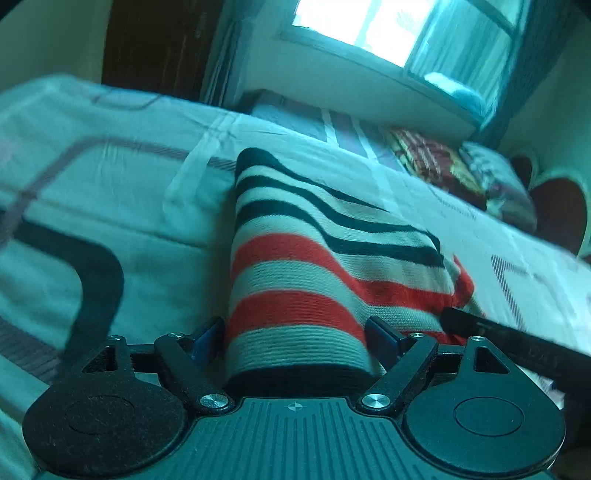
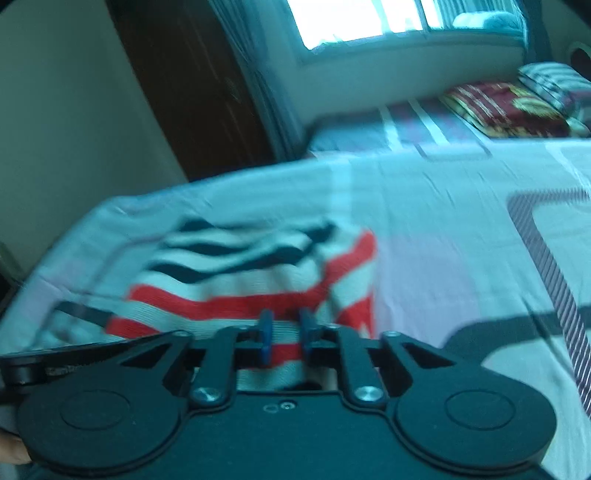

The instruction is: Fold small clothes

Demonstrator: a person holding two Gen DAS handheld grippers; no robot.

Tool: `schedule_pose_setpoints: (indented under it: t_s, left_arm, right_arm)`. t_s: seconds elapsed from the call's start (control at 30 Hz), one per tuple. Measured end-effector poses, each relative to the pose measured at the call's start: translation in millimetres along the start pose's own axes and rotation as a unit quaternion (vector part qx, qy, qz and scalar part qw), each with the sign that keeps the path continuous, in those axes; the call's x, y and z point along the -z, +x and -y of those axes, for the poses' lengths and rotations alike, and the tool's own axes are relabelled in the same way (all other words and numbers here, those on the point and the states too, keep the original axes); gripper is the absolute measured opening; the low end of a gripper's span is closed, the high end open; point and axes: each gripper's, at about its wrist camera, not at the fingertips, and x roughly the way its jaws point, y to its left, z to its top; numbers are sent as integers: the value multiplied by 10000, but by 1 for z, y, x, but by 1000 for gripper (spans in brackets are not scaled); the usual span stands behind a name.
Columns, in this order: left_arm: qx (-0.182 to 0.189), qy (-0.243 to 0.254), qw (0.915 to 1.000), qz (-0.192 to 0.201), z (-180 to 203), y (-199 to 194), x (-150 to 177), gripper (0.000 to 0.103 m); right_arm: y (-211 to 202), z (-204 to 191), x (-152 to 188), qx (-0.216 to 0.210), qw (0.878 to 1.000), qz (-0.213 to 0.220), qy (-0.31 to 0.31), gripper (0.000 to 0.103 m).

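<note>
A knit garment [image 1: 314, 251] with cream, black and red stripes lies on the bed sheet [image 1: 110, 206]. My left gripper [image 1: 295, 332] stands wide open, and the garment's near end fills the gap between its blue pads [image 1: 210, 339]. In the blurred right wrist view, the right gripper [image 2: 287, 332] has its blue pads close together on a fold at the near edge of the garment [image 2: 240, 273]. A black finger of the right gripper [image 1: 498, 328] reaches in at the left wrist view's right side. Part of the left gripper [image 2: 85, 314] shows at the right wrist view's left.
The pale sheet [image 2: 443, 240] with dark curved bands covers the whole bed. A red patterned pillow [image 1: 436, 162] and more bedding lie at the far end under a window [image 1: 369, 26]. A dark wooden door [image 2: 192, 92] stands past the bed's far left edge.
</note>
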Motion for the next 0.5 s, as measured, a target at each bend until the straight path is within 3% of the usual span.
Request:
schedule_pose_setpoints:
  t_s: [0.17,0.27,0.5]
  left_arm:
    - [-241,161,9996,49,8,-6,-1,85]
    - [-372,197,9990,141,13,-22,0,85]
    - [-330,533,9980,121,23,-55,24,85]
  right_arm:
    - [-2,2,-8,-64,9995,-205,232,5]
    - [-22,-4,-7,-195,9993,-40,315,21]
    - [-63,-18,12,-177,9996,166,154,22]
